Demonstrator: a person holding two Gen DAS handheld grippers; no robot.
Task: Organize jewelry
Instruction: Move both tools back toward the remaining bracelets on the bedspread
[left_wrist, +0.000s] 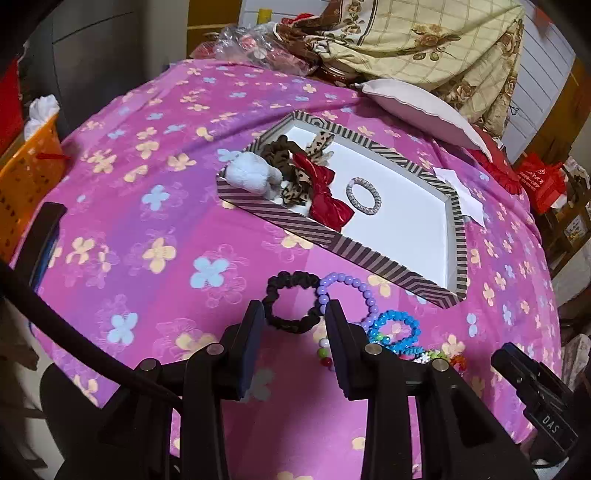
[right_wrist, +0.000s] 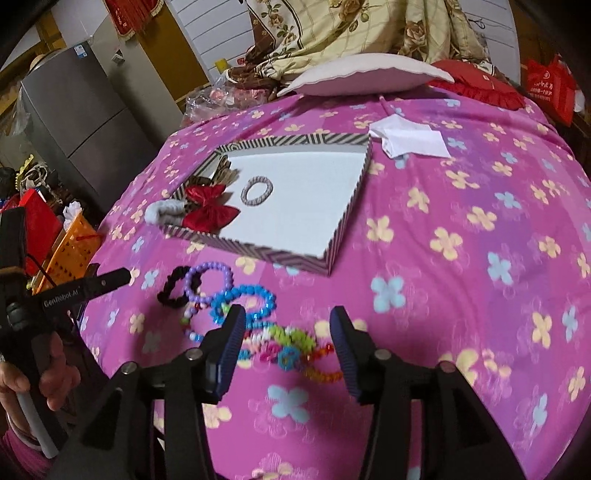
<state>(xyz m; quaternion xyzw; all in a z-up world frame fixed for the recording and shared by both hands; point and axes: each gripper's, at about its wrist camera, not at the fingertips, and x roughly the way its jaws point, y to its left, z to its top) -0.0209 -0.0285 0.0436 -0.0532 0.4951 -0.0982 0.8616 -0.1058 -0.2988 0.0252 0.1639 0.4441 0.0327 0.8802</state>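
My left hand-held gripper (left_wrist: 295, 314) hung released, the black scrunchie (left_wrist: 291, 306) just ahead between its jaws; right hand-held gripper (right_wrist: 287, 325) released over beads.

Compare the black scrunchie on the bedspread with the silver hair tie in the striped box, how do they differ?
The black scrunchie is dark, ruffled fabric; the silver hair tie is pale with a tight, woven-looking surface. The scrunchie lies on the pink bedspread, outside the striped box; the silver one lies inside on the white floor. The scrunchie touches the purple bead bracelet; the silver tie lies alone. Both lie flat as closed rings.
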